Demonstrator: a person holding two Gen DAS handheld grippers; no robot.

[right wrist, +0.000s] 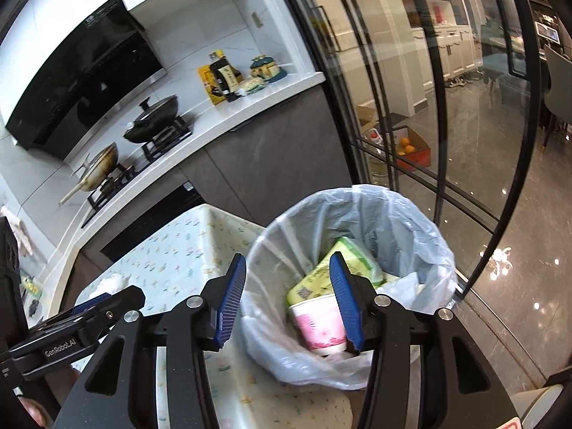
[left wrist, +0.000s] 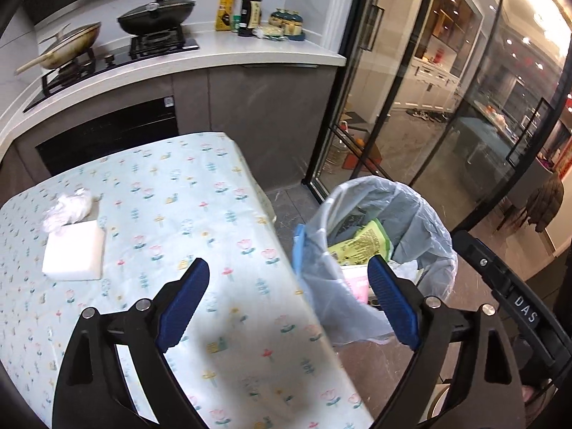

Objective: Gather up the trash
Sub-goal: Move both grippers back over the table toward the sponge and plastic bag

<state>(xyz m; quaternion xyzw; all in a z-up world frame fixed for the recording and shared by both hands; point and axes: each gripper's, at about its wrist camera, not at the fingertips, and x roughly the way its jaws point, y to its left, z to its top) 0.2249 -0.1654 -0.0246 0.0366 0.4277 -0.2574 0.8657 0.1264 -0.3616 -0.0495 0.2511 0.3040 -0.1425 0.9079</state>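
A trash bin [left wrist: 429,214] lined with a pale plastic bag stands on the floor beside the table; it also shows in the right wrist view [right wrist: 411,221]. Inside lie a green packet [right wrist: 354,261] and a pink and white paper cup [right wrist: 318,325]. On the floral tablecloth [left wrist: 200,221] lie a crumpled clear plastic wad [left wrist: 69,207] and a white block [left wrist: 75,250]. My left gripper [left wrist: 289,279] is open and empty above the table's right edge. My right gripper [right wrist: 287,279] is open and empty, just above the bin's rim.
A kitchen counter [left wrist: 250,53] with a gas stove, two pans [left wrist: 157,18] and bottles [left wrist: 250,10] runs behind the table. Glass sliding doors [left wrist: 411,107] stand to the right of the bin. The left gripper's body [right wrist: 71,332] is at the lower left of the right wrist view.
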